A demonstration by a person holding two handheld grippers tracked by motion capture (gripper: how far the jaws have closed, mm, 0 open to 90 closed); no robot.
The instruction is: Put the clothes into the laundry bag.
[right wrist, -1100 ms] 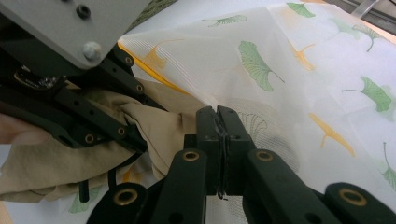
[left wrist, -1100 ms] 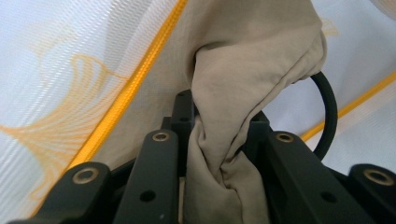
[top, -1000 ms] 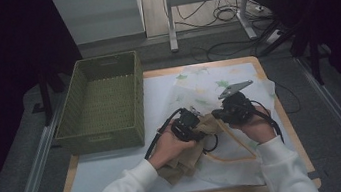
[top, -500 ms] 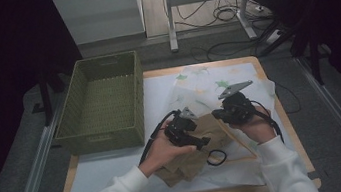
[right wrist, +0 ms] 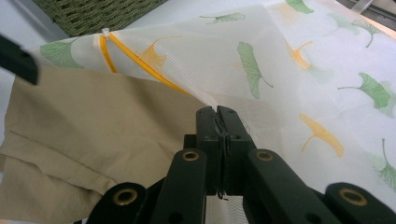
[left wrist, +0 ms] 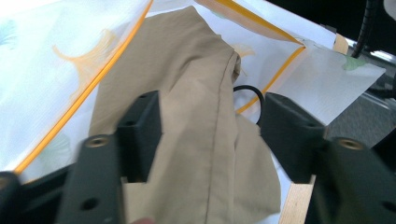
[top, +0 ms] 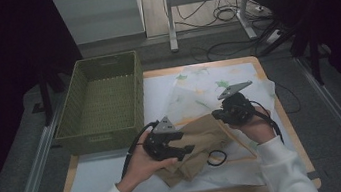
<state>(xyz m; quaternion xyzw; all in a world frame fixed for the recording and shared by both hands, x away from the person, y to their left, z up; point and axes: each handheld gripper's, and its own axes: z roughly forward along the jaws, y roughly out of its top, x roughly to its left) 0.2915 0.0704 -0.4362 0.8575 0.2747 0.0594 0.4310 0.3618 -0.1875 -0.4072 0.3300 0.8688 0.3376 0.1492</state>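
Claws first: the right claw (right wrist: pixel 220 114) is pinching the thin white mesh bag with leaf prints (right wrist: pixel 280 60). The left claw (left wrist: pixel 210 126) stands spread, just been closing, over the crumpled tan cloth (left wrist: pixel 196 140) on the wooden tabletop (top: pixel 283 125), beside the green woven basket (top: pixel 101 105).

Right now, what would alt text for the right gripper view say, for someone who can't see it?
The right gripper is shut on the edge of a sheer white mesh bag printed with green and orange leaves and trimmed in orange. A tan cloth lies partly under the bag at left, and a green woven basket shows at the top.
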